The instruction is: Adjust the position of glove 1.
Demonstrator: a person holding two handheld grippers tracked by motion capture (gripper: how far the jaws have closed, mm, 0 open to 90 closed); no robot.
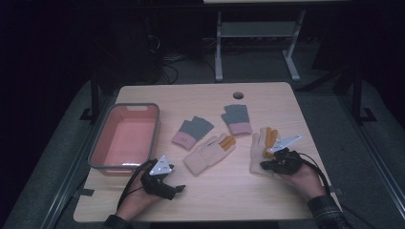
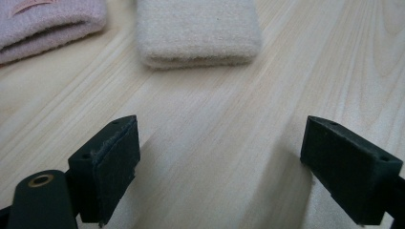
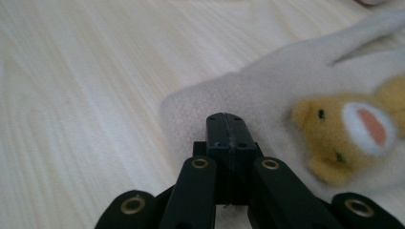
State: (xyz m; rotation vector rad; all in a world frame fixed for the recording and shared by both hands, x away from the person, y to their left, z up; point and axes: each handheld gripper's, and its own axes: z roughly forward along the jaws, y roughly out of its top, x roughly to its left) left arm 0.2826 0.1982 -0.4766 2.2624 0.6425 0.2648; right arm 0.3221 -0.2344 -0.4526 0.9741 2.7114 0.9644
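The cream glove (image 1: 261, 151) with orange fingers lies at the lower right of the high view, on the worktop (image 1: 224, 191), and the right gripper (image 1: 265, 166) sits over its cuff end. In the right gripper view the two black jaws are pressed flat together, their tips resting at the edge of the glove's cuff (image 3: 200, 114); whether any fabric is pinched between them cannot be told. A small yellow bear face (image 3: 351, 131) is sewn on the glove at the right of that view.

At the lower left of the high view the left gripper (image 1: 180, 188) rests low on the worktop, its jaws spread wide with bare wood between them. Ahead of it, at the top of the left gripper view, lies the cuff of a second cream glove (image 2: 198, 31), with a pink cuff (image 2: 47, 24) in the upper left corner.

Farther up the high view, the second cream glove (image 1: 209, 153) is in the middle, two grey gloves with pink cuffs (image 1: 193, 131) (image 1: 236, 119) lie beyond it, and a grey-rimmed pink bin (image 1: 154, 125) stands at the left edge.
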